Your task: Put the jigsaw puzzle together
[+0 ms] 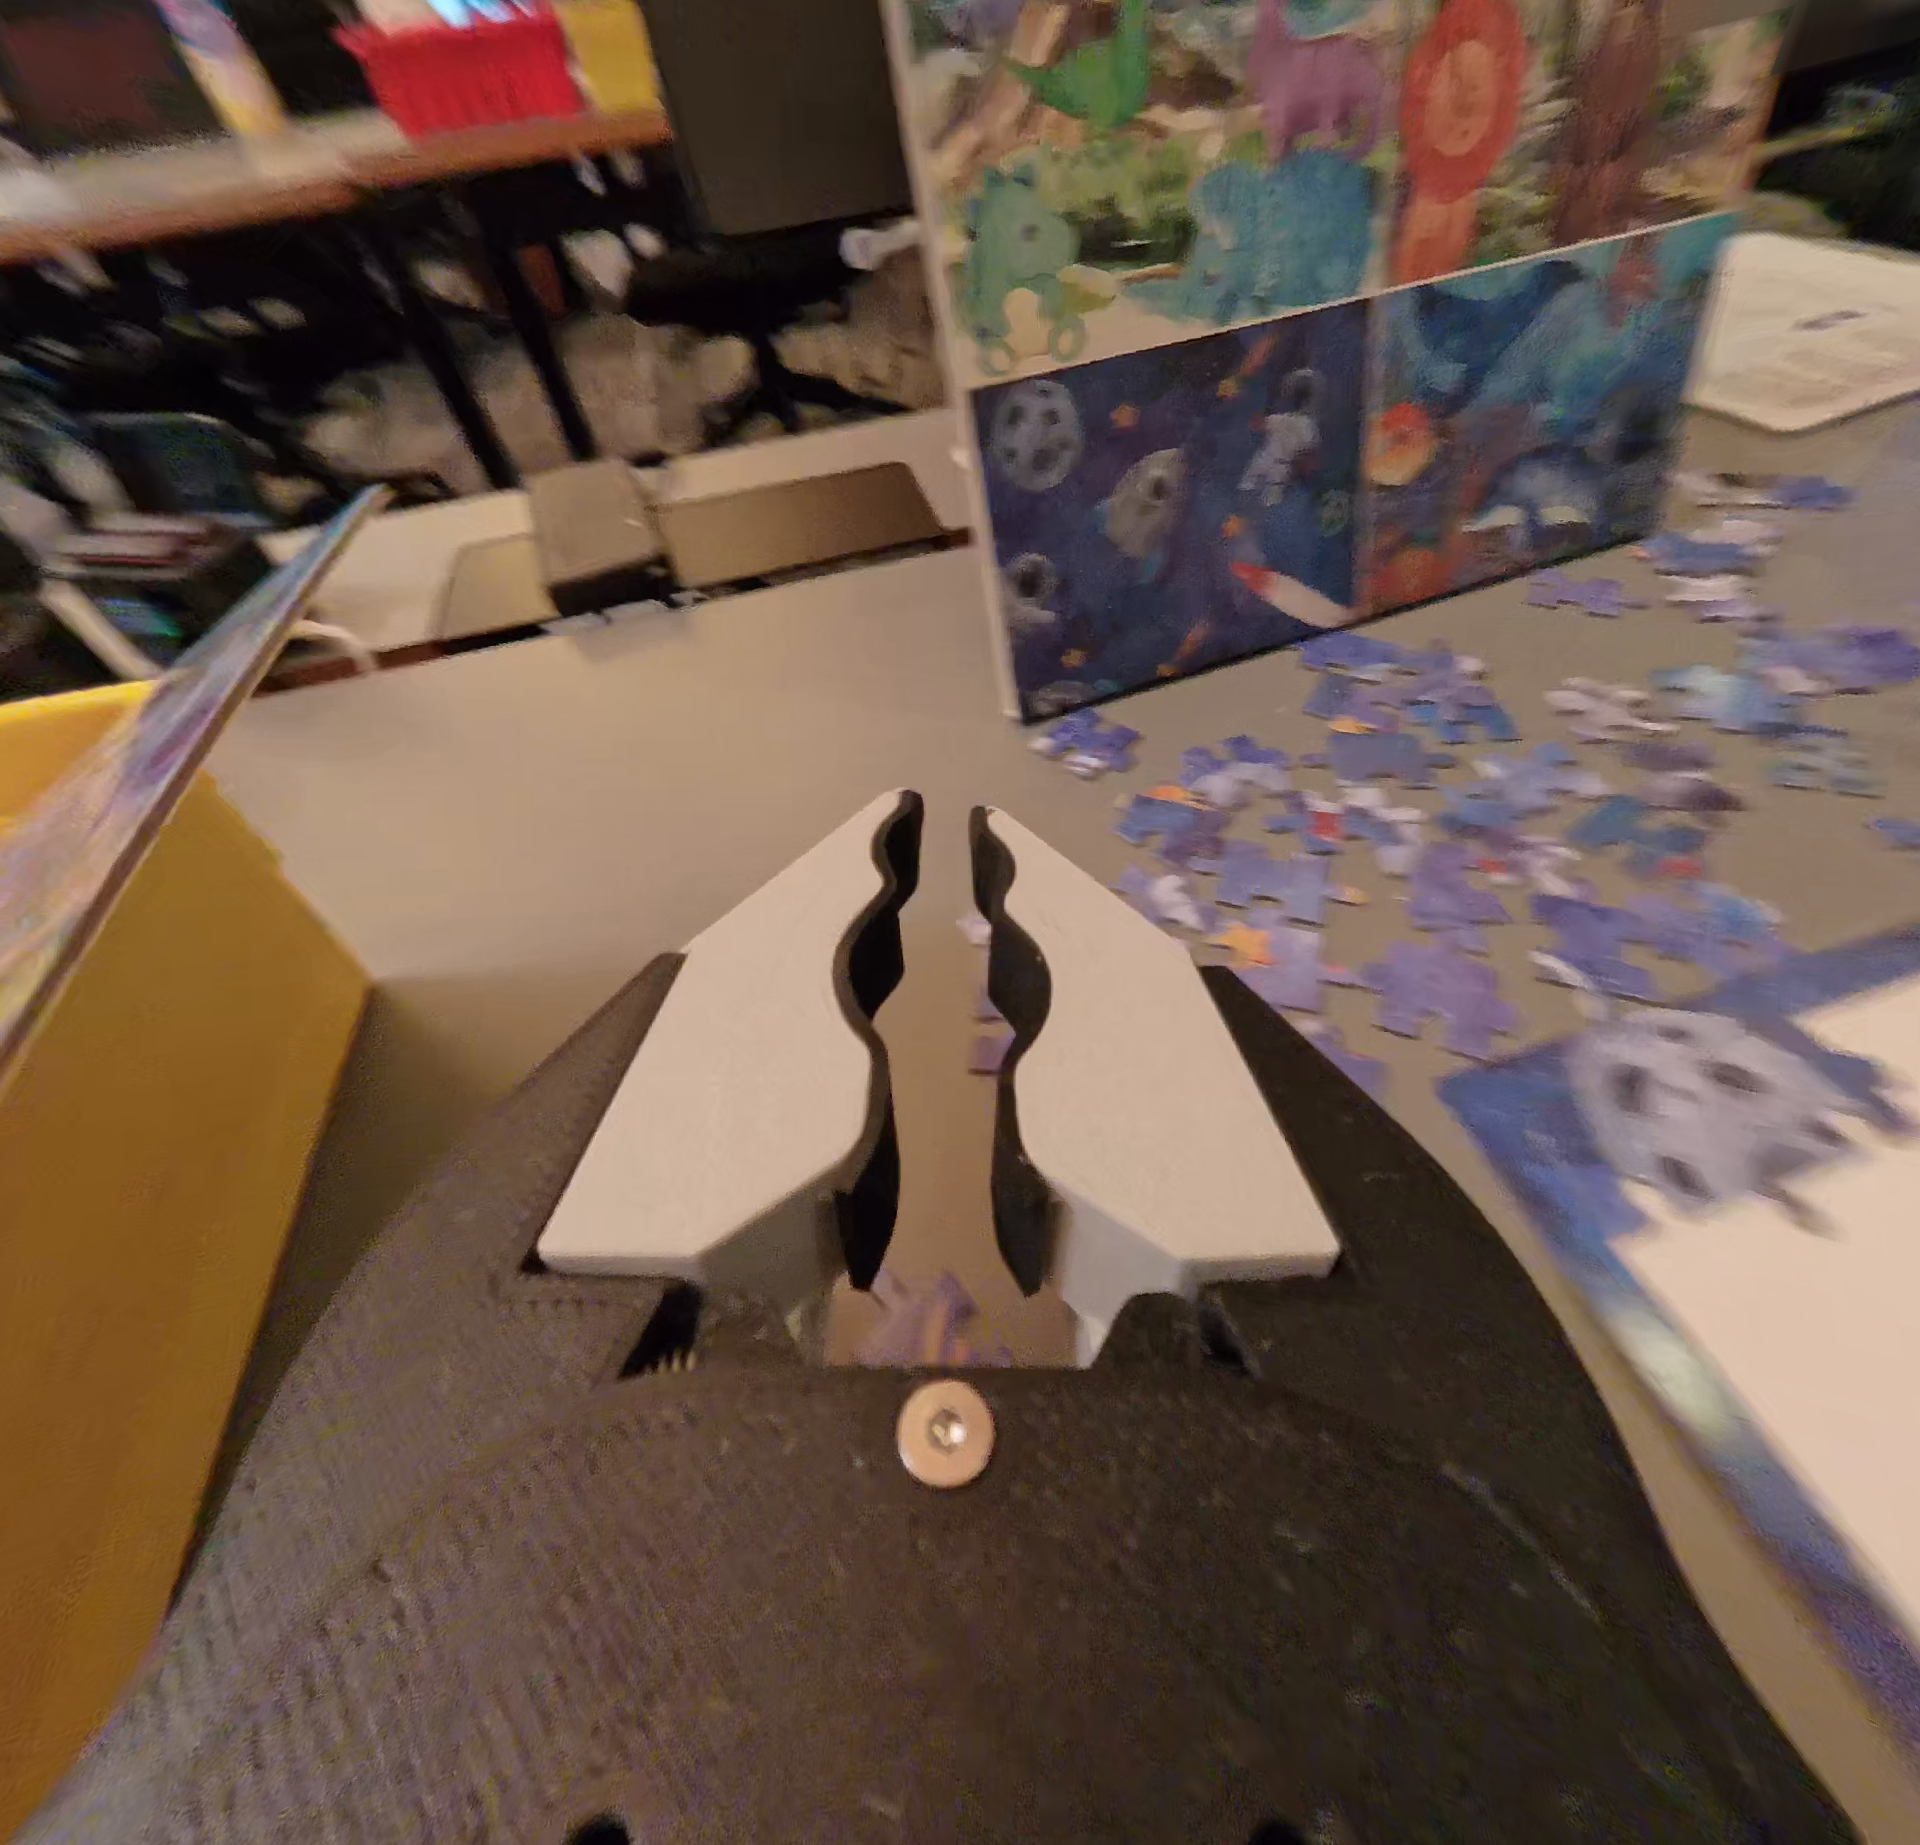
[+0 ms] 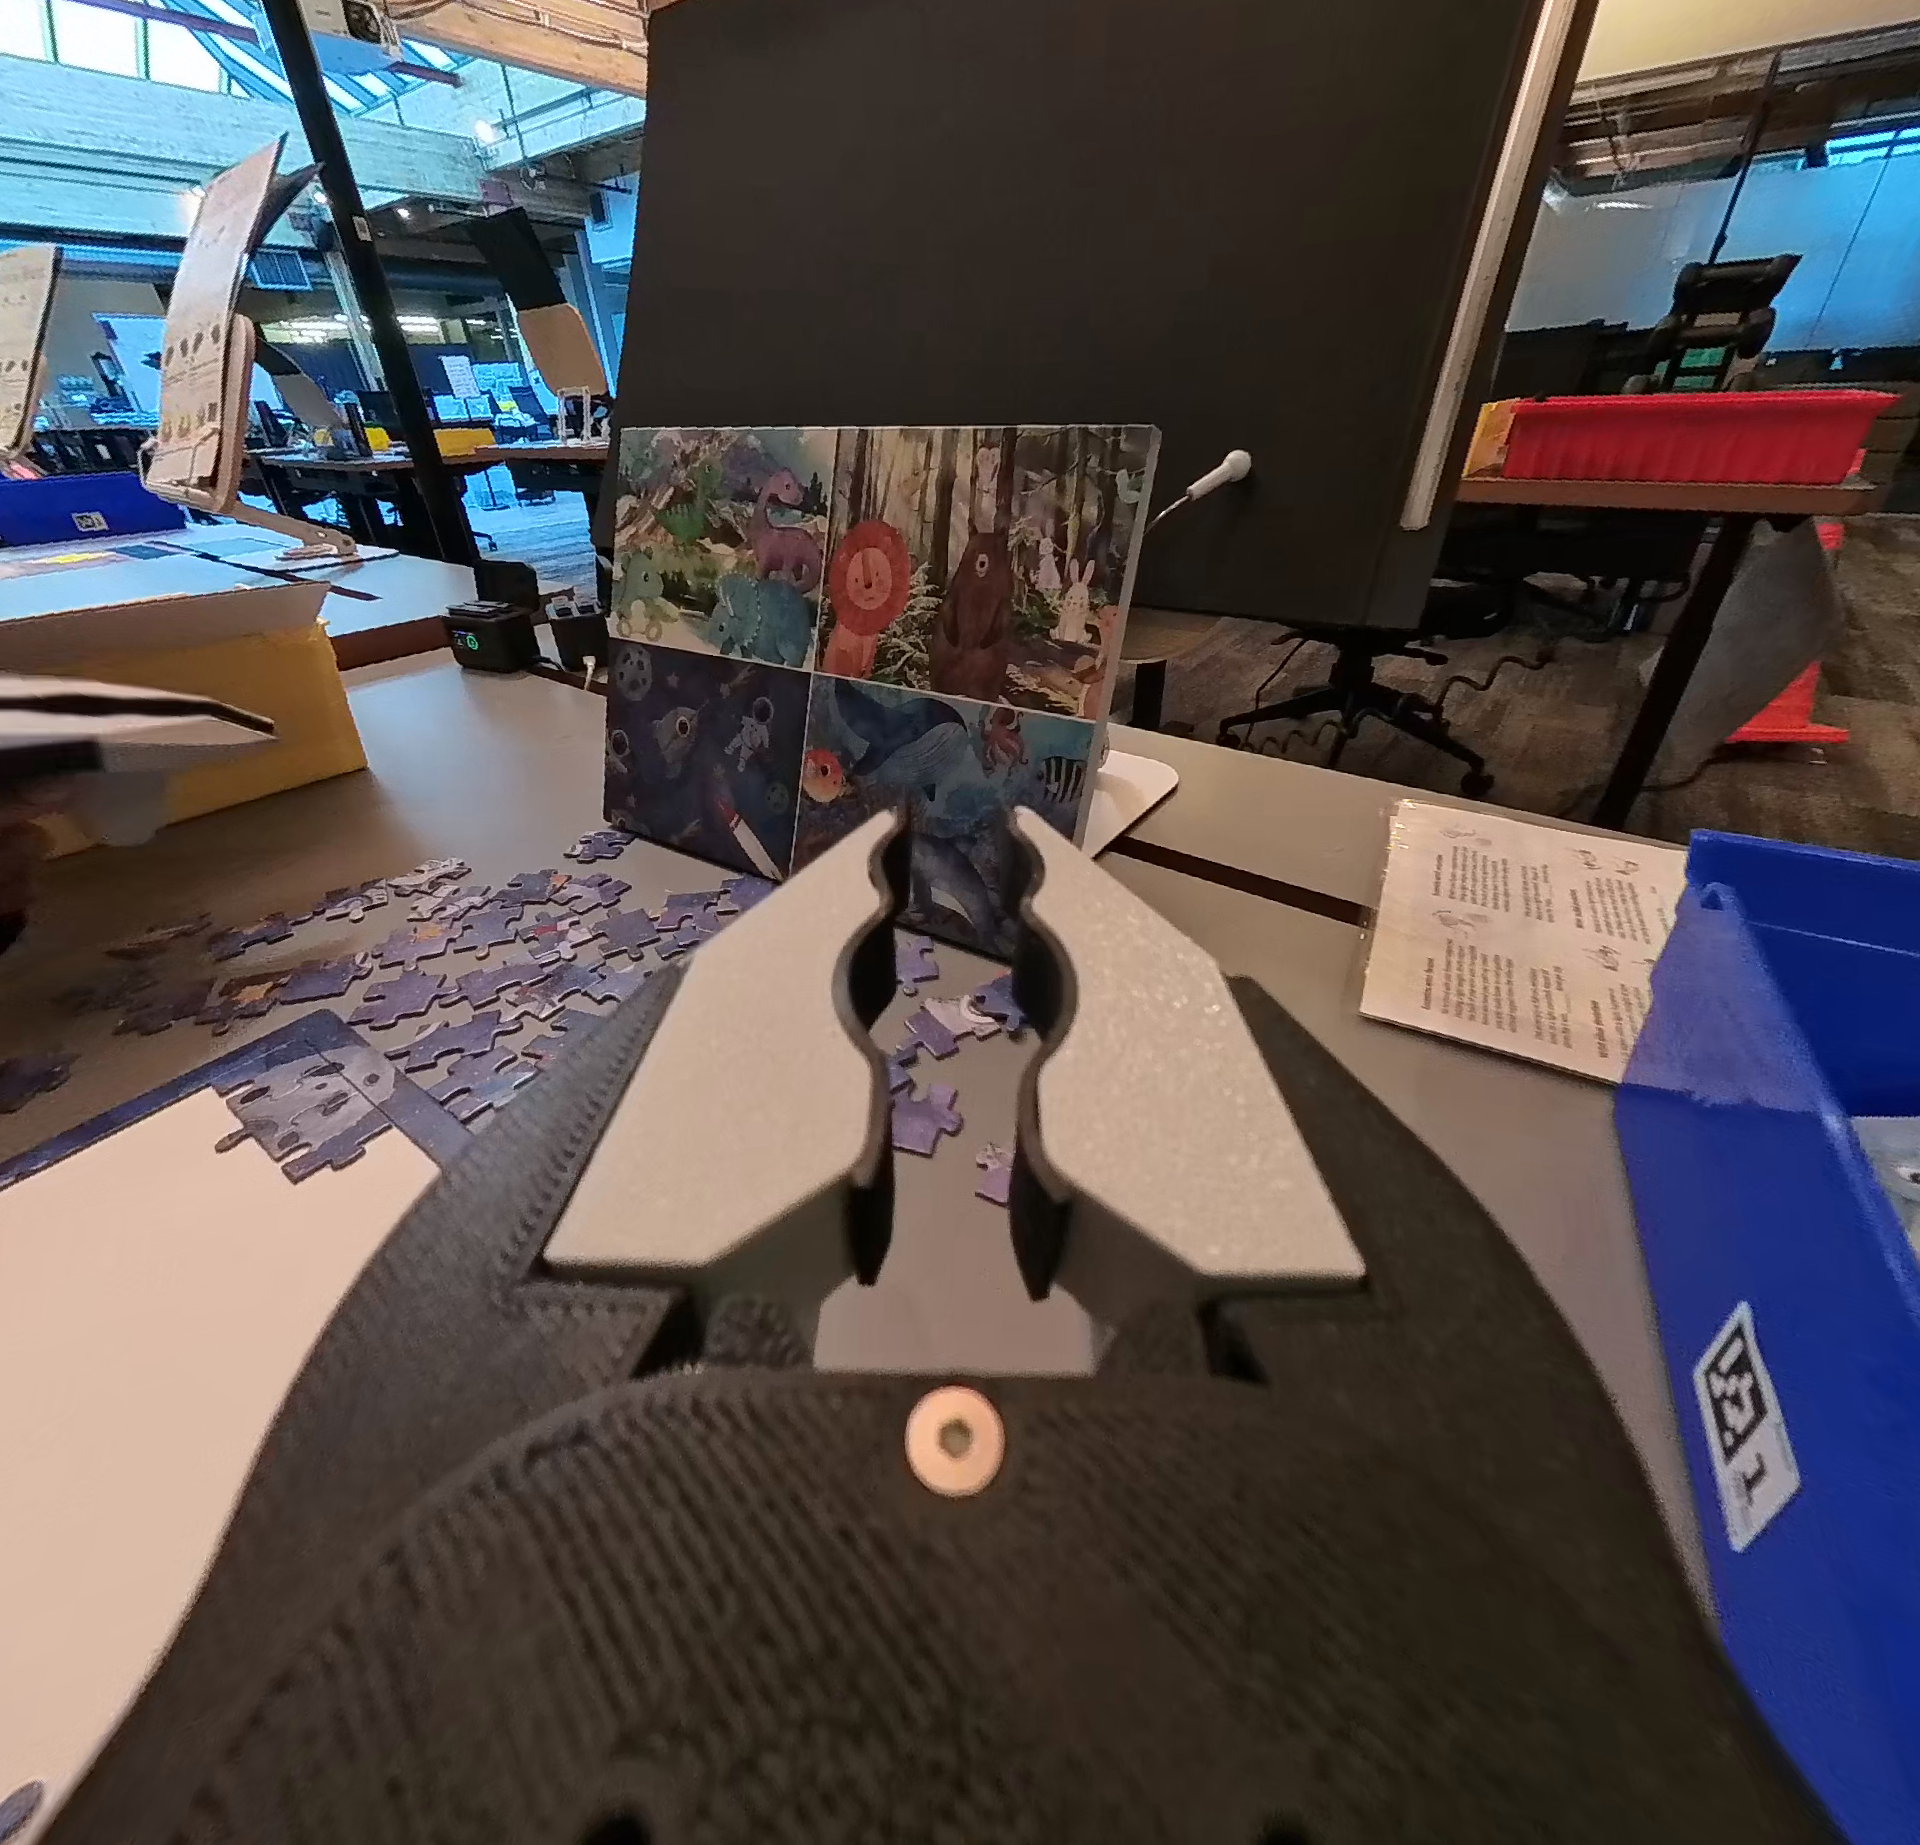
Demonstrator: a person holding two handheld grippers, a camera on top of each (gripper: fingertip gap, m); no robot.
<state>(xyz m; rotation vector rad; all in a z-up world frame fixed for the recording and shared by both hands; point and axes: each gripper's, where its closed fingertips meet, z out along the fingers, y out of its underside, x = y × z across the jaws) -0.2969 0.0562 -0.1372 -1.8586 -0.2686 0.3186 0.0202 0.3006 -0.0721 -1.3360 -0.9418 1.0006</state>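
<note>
Left wrist view: the left gripper [image 1: 945, 813] hangs over bare grey table [image 1: 623, 787], jaws a narrow slit with nothing in them, a yellow box [image 1: 135, 1120] beside it. Right gripper [image 2: 956, 829] stands a little wider, also bare, above scattered blue puzzle pieces [image 2: 436, 974]. Beyond them the picture box [image 2: 873, 642] stands upright.
</note>
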